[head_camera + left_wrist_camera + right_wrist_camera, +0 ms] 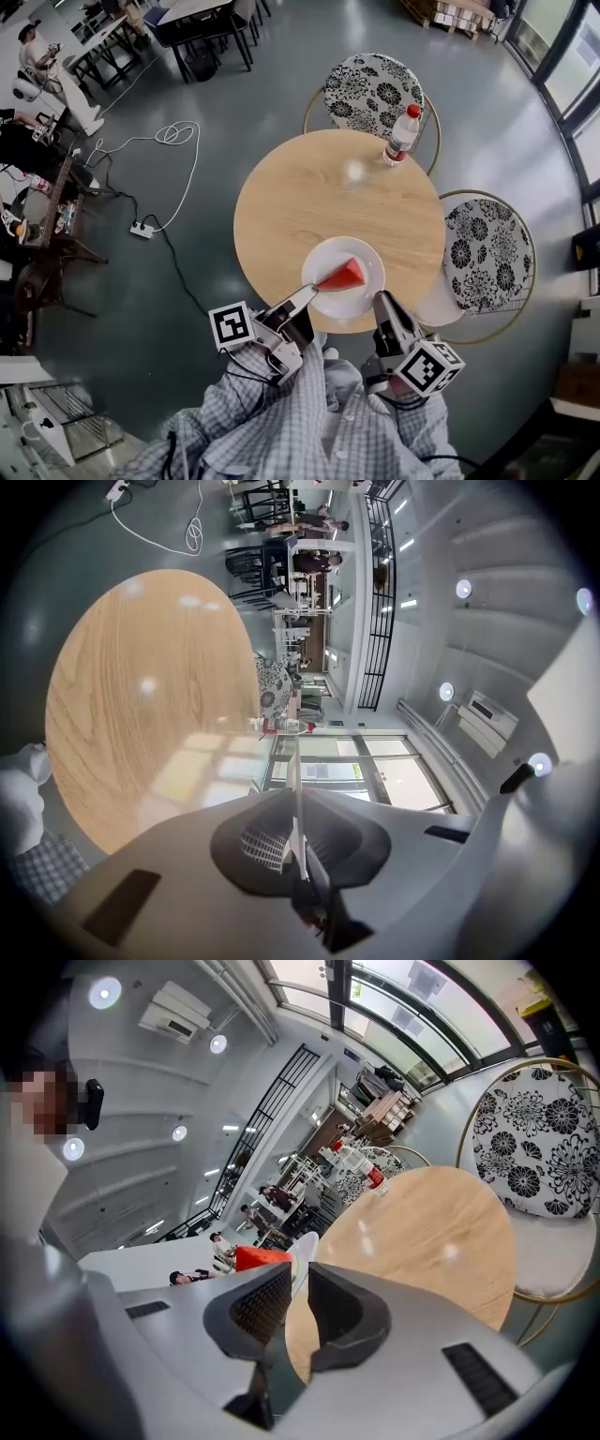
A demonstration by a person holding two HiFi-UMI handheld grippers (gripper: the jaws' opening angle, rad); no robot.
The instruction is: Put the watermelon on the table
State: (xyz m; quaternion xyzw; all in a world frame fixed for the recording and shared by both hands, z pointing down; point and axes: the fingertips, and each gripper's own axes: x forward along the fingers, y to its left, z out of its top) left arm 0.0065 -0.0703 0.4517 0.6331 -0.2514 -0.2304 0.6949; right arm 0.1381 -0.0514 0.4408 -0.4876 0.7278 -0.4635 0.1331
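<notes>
A red watermelon wedge (343, 275) lies on a white plate (361, 296) over the near edge of the round wooden table (309, 197). My left gripper (309, 292) is shut on the plate's left rim. In the left gripper view the plate (296, 761) shows as a thin white line pinched between the jaws of the left gripper (298, 799). My right gripper (382, 302) is at the plate's right rim. In the right gripper view the jaws of the right gripper (298, 1283) stand close together around the rim of the plate (305, 1246). The wedge (261, 1258) sits just behind it.
A plastic bottle with a red cap (402, 136) stands at the table's far right edge. Two floral-cushioned chairs (373, 92) (487, 248) stand at the far and right sides. A cable and power strip (142, 228) lie on the floor to the left.
</notes>
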